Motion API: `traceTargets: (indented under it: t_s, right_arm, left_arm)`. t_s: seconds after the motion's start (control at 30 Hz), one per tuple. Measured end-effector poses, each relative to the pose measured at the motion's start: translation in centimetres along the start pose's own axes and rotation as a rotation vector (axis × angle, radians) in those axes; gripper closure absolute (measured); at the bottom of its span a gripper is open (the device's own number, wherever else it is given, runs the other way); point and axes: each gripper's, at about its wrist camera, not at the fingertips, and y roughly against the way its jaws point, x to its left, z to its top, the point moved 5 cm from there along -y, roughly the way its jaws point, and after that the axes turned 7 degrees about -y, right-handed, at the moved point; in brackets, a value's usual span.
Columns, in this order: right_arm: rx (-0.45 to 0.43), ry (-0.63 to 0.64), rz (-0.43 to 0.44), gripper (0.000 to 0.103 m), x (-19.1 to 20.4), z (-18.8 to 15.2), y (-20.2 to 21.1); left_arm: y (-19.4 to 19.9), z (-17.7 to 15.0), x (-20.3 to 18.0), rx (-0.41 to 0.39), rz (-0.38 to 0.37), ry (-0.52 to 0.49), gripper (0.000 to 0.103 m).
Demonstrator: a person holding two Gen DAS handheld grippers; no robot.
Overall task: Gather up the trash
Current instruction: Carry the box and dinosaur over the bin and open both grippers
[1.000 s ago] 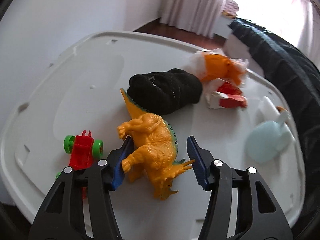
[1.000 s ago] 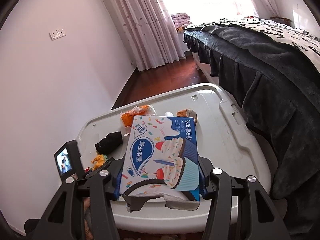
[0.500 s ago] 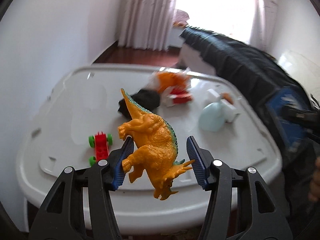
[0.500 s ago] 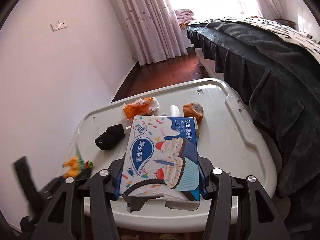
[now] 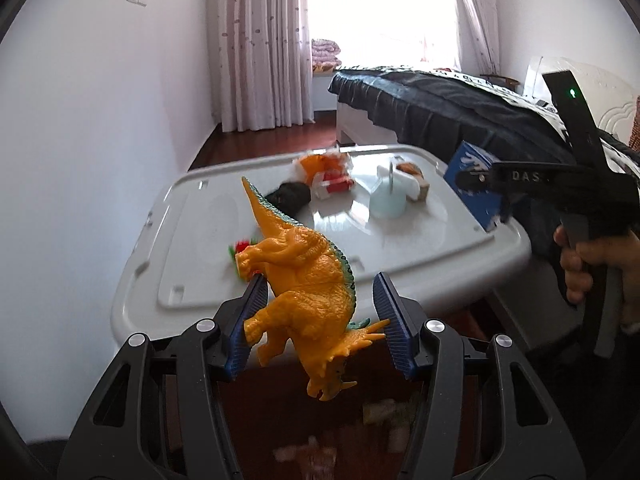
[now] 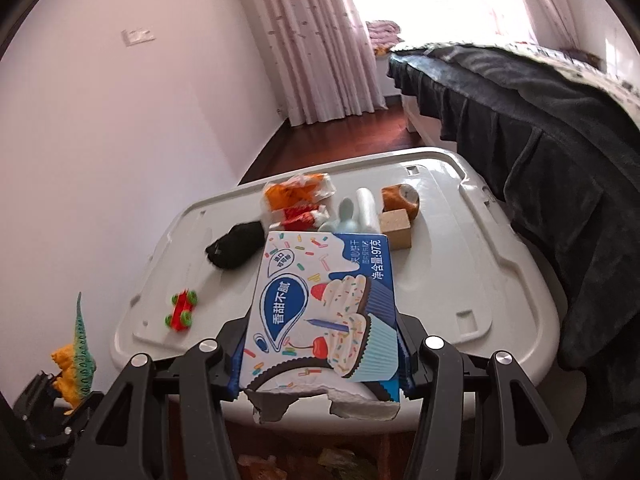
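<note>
My left gripper [image 5: 320,320] is shut on an orange toy dinosaur [image 5: 304,280], held in the air in front of the white bin lid [image 5: 400,256], over the dark floor. The right wrist view shows the same dinosaur [image 6: 74,360] at the lower left, off the lid's edge. A torn blue biscuit box [image 6: 324,312] sits between the pads of my right gripper [image 6: 320,356], which is shut on it above the lid's near edge. On the lid lie an orange wrapper [image 6: 296,192], a red wrapper [image 6: 300,216] and a black sock [image 6: 236,246].
A red toy car [image 6: 182,310], a pale blue scoop [image 6: 348,212], a wooden block [image 6: 396,222] and a brown round item [image 6: 400,198] also sit on the lid. A bed with a dark blanket [image 6: 540,128] runs along the right. Blurred scraps [image 5: 380,412] lie on the floor below.
My left gripper has lifted the dinosaur off the lid and drawn back past its edge, rolling as it went. The right gripper with the box has shifted slightly over the lid.
</note>
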Motion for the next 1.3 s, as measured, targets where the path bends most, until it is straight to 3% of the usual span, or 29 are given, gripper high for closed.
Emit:
traceTargets:
  t_s: [0.17, 0.37, 0.5, 0.63, 0.9, 1.3]
  right_arm:
    - [0.010, 0.047, 0.010, 0.049, 1.6, -4.0, 1.3]
    - [0.094, 0.030, 0.037, 0.049, 2.8, -11.2, 2.8]
    - [0.180, -0.034, 0.022, 0.049, 2.3, -16.3, 3.3]
    - [0.283, -0.053, -0.049, 0.049, 1.7, -19.8, 2.4]
    - [0.378, 0.016, -0.131, 0.049, 1.9, -22.1, -0.1]
    - [0.414, 0.017, -0.131, 0.049, 1.7, -22.5, -0.7]
  left_arm:
    - [1.3, -3.3, -0.3, 0.050, -0.015, 0.008, 0.049]
    - [2.0, -7.1, -0.4, 0.123, -0.020, 0.022, 0.049]
    - [1.0, -10.4, -0.4, 0.221, -0.023, 0.047, 0.049]
    - [-1.1, -12.7, -0.5, 0.338, -0.030, 0.055, 0.049]
    - [-4.0, -15.3, 0.7, 0.491, 0.020, 0.127, 0.049]
    - [-4.8, -15.6, 0.7, 0.523, 0.021, 0.120, 0.049]
